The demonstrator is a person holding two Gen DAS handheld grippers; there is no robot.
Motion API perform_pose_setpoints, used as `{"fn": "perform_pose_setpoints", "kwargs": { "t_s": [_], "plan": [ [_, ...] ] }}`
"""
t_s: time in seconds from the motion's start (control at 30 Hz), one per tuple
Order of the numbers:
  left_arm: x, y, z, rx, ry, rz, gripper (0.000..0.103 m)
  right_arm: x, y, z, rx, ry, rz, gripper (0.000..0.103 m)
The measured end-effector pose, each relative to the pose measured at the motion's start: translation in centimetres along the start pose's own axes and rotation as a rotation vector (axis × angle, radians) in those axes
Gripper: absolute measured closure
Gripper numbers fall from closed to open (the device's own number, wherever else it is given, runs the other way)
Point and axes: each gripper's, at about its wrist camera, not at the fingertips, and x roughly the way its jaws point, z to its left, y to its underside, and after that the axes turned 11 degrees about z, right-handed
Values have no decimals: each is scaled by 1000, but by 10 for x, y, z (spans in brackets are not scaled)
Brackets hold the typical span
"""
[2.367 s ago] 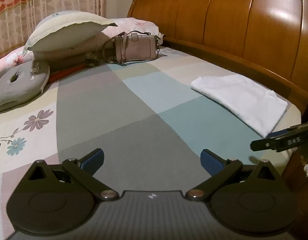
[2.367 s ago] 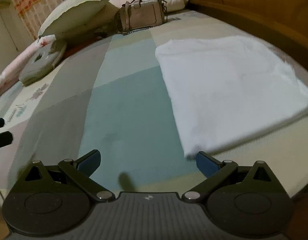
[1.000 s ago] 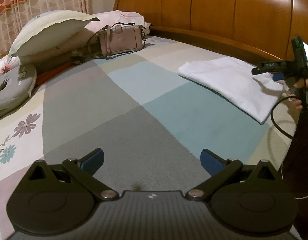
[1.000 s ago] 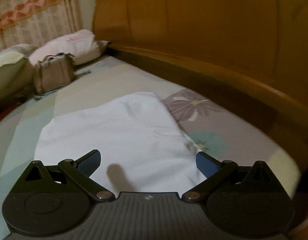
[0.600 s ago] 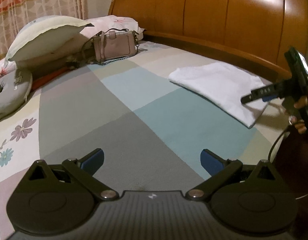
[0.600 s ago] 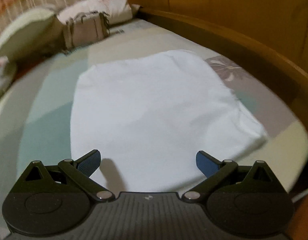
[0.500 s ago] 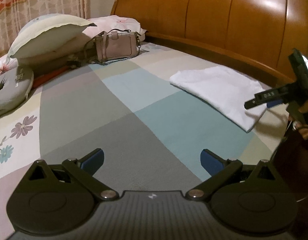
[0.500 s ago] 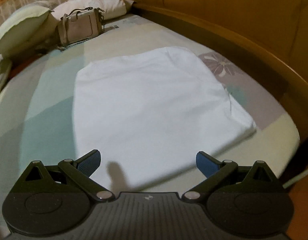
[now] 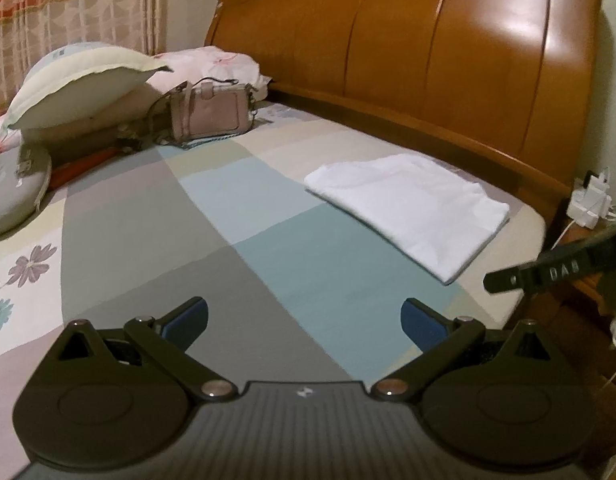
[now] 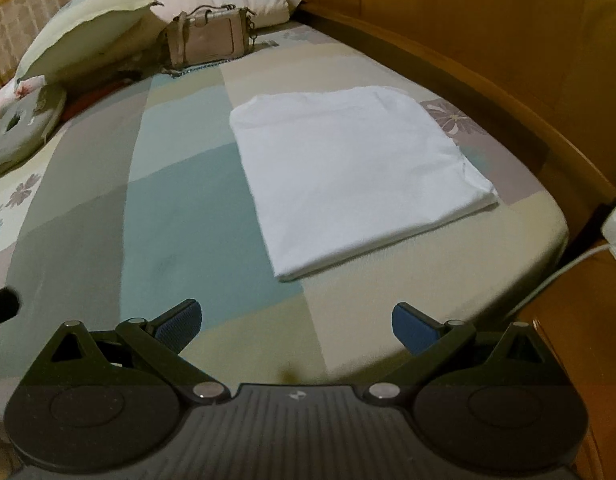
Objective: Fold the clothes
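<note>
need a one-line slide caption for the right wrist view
Open right gripper hovers over the patchwork bed, facing a folded white garment near the wooden headboard.

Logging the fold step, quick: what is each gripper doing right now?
Left gripper: open, holding nothing, over the bedspread.
Right gripper: open, holding nothing, short of the folded white garment.

A white garment (image 10: 348,176) lies folded into a flat, roughly rectangular stack on the bed (image 10: 179,224), near the corner where the side edge meets the wooden headboard (image 9: 428,60). Its layered edges are neat (one corner slightly rumpled), and nothing touches it.
</note>
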Motion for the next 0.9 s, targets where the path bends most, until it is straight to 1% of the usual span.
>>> {"fn": "perform_pose_setpoints", "kwargs": {
  "t_s": [0.17,0.37,0.57,0.67,0.9],
  "plan": [
    [-7,-5,-15,7,29,-5,1,-27,16,6,14,-4,-48,0],
    [-18,-5,-29,-4,58,-6,1,-51,32,10,0,15,-85,0],
    [-28,-3,-39,-22,57,-4,1,-68,45,9,8,20,-117,0],
    [-32,-3,-43,-28,73,-3,1,-76,51,8,10,28,-136,0],
    [-40,-1,-56,-12,86,-5,1,-97,62,8,14,52,-182,0]
  ]
}}
